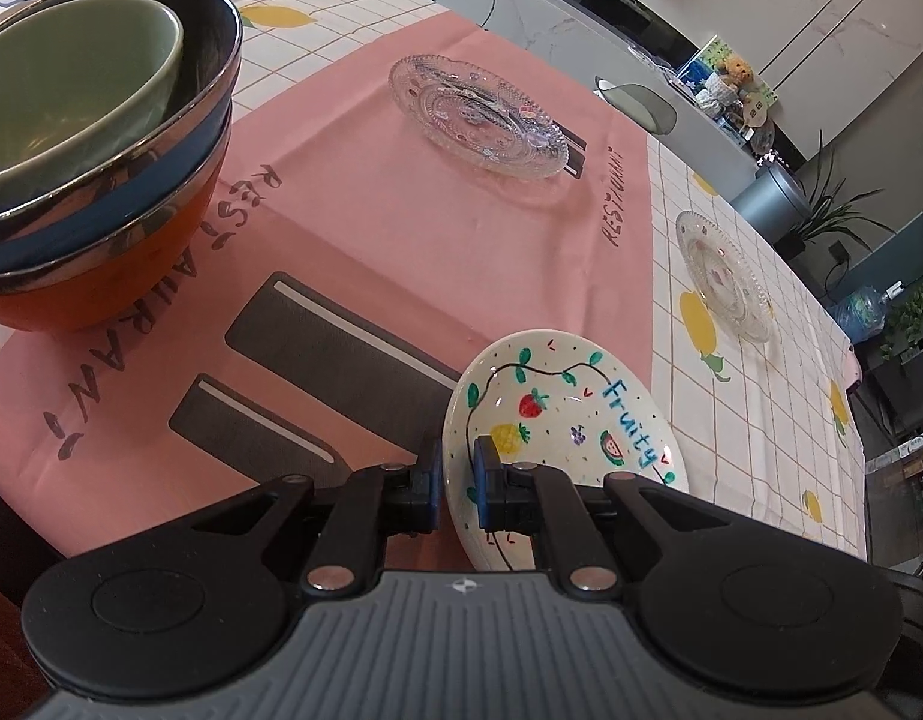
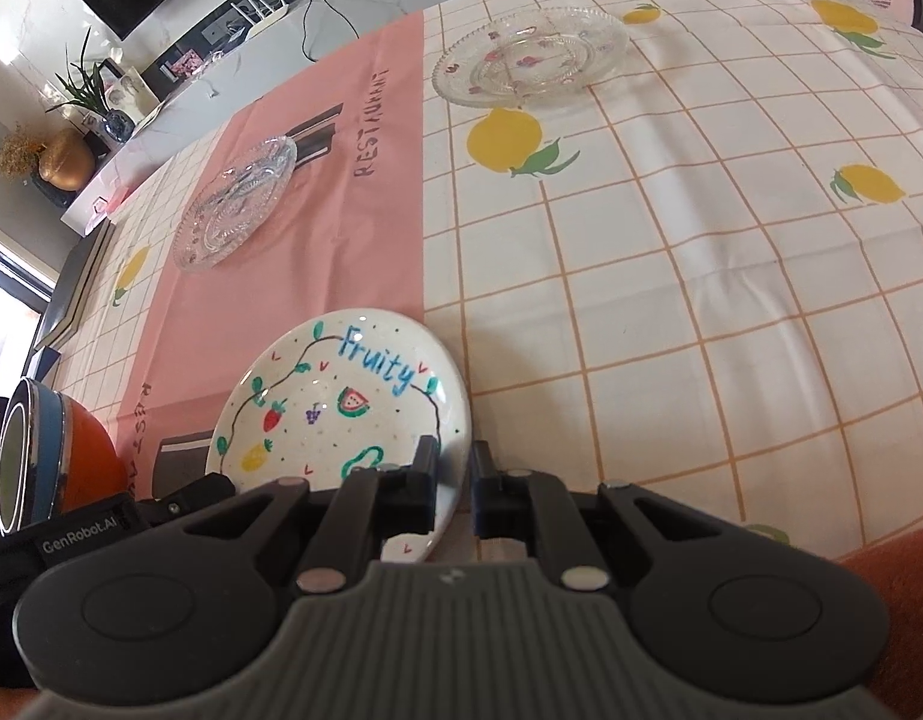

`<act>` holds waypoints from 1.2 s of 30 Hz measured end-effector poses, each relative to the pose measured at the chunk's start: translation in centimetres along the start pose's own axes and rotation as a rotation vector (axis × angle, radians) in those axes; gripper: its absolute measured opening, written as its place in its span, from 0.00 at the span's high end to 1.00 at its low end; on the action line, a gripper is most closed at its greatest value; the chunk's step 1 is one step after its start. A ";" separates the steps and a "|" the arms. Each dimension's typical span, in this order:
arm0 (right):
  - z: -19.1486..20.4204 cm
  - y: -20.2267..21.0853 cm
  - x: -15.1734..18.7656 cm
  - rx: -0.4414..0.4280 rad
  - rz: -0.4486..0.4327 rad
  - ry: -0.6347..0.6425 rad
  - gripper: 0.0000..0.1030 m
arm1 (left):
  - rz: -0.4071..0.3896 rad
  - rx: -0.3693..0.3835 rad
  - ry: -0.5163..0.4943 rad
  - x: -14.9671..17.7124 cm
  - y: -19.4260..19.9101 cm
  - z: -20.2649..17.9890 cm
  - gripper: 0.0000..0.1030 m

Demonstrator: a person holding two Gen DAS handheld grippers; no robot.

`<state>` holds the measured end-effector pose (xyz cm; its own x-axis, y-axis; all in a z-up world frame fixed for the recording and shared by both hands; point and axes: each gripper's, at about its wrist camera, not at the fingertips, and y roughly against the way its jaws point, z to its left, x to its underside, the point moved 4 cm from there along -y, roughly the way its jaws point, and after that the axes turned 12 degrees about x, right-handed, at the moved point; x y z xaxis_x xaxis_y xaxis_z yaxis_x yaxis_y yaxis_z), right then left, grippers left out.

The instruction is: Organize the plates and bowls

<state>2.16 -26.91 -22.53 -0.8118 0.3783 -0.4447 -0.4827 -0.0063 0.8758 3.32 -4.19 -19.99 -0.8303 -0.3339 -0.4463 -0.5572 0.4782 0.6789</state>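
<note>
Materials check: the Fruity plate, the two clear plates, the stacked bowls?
Fruity plate: likely glazed ceramic, opaque white, glossy, fruit drawings on it.
Clear plates: look like pressed glass, see-through, with beaded rims and embossed pattern; clear plastic can't be ruled out.
Stacked bowls: probably glazed ceramic, green nested in blue and orange ones with shiny metallic-looking rims.

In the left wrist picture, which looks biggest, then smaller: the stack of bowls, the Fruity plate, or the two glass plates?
As they look there:
1. stack of bowls, though it is very close
2. Fruity plate, also close
3. glass plate on the pink mat
4. glass plate on the checked cloth, farther off and seen edge-on, so perhaps no smaller really
</note>
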 end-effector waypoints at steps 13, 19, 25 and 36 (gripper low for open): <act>-0.3 -1.4 -1.5 -0.038 -0.008 -0.098 0.92 | -0.022 -0.017 -0.020 -1.3 -1.0 -0.5 0.88; -0.1 -1.3 -1.5 -0.034 -0.022 -0.089 0.92 | -0.018 -0.017 -0.031 -1.2 -1.3 -0.4 0.87; -0.2 -1.2 -1.4 -0.033 -0.025 -0.093 0.92 | -0.017 -0.002 0.008 -1.5 -1.3 0.1 0.87; -0.2 1.0 -1.6 -0.015 -0.141 -0.087 0.58 | -0.167 0.005 -0.057 -3.1 1.4 -1.5 0.59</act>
<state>2.89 -27.67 -20.95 -0.7046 0.4555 -0.5442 -0.5950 0.0387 0.8028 5.17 -3.75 -16.79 -0.7255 -0.3627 -0.5849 -0.6874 0.4243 0.5895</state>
